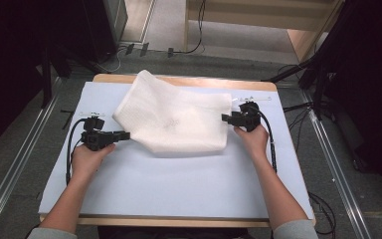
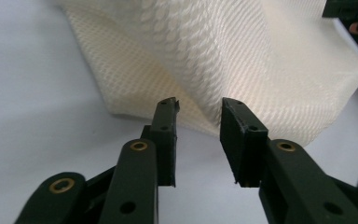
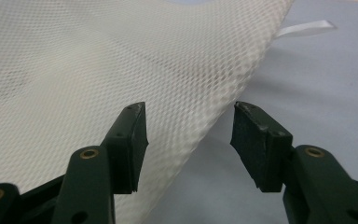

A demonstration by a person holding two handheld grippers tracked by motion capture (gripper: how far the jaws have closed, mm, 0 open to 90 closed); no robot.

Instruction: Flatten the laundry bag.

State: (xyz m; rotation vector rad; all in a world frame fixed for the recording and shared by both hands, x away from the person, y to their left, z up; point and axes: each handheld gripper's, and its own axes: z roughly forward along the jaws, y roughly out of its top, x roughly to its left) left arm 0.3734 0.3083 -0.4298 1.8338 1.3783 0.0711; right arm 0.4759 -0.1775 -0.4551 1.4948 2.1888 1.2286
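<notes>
1. The left gripper was seen released at the left of the high view, its jaws parted just short of the white mesh bag, with nothing pinched.
2. The right gripper was likewise released at the right of that view; the bag's edge lay between its spread jaws, unpressed.
3. The bag was spread across the upper middle of the light-blue counter.
4. Judged from this, a fresh hold would best be taken on the edges, with both layers caught squarely.
5. A white ribbon tab was shown in the right gripper view; the bag's layered fold was shown in the left gripper view.
</notes>
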